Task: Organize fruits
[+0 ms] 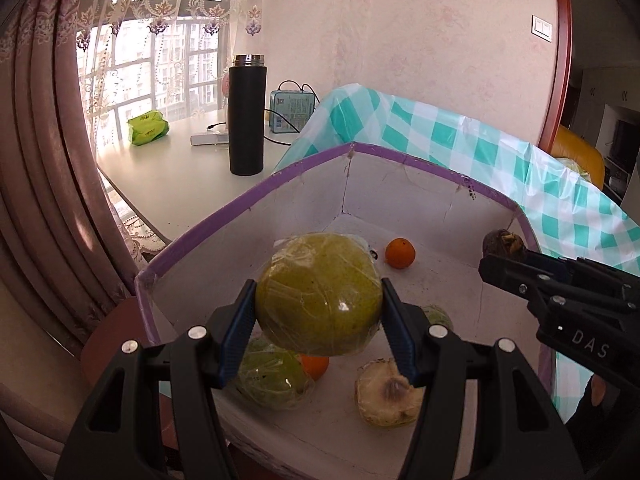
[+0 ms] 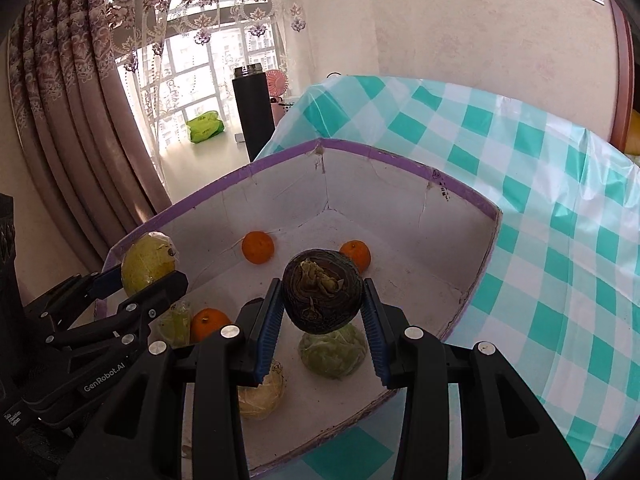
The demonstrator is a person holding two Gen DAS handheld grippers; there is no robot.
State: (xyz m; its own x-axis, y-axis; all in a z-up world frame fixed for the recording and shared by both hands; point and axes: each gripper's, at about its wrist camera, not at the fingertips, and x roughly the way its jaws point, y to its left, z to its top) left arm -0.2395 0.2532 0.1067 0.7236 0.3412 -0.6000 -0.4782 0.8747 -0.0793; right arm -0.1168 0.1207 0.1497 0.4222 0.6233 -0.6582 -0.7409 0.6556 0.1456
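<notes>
The wrapped green pomelo (image 1: 318, 294), roughly round with no clear long axis, is clamped in the left gripper (image 1: 318, 312) above the purple-rimmed box (image 1: 256, 188). The right gripper (image 2: 323, 312) grasps a dark round fruit (image 2: 323, 294), stem end facing the camera, over oranges (image 2: 258, 247) and wrapped greens (image 2: 334, 346).

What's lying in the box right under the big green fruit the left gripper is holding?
Under the wrapped green fruit lie a plastic-wrapped green item and an orange, both partly covered by it. The box floor directly beneath is hidden.
</notes>
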